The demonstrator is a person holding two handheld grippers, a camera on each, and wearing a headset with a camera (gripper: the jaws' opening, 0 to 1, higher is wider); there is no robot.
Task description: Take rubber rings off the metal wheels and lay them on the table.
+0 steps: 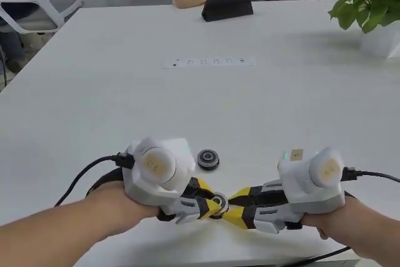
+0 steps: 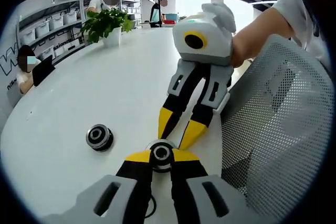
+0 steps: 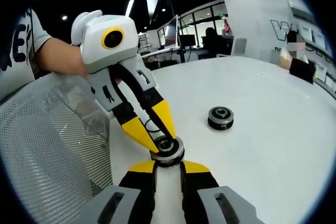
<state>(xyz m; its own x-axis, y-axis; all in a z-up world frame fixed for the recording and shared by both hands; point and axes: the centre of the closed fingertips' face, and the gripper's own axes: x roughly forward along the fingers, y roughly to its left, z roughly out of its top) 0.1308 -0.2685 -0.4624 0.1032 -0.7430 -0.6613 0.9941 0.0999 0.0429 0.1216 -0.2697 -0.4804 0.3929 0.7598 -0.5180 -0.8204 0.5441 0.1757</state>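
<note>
Metal wheel (image 2: 161, 152) clamped by left claw (image 2: 161, 157) and right claw (image 3: 169, 164), rubber ring seemingly hidden between tips

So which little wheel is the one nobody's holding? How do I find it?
Find the big white table, then the near edge where the left gripper and right gripper meet tip to tip. Just past them a small dark wheel with a shiny metal middle lies flat. The other wheel is held at the gripper tips; this one sits alone, touching only the table.
</note>
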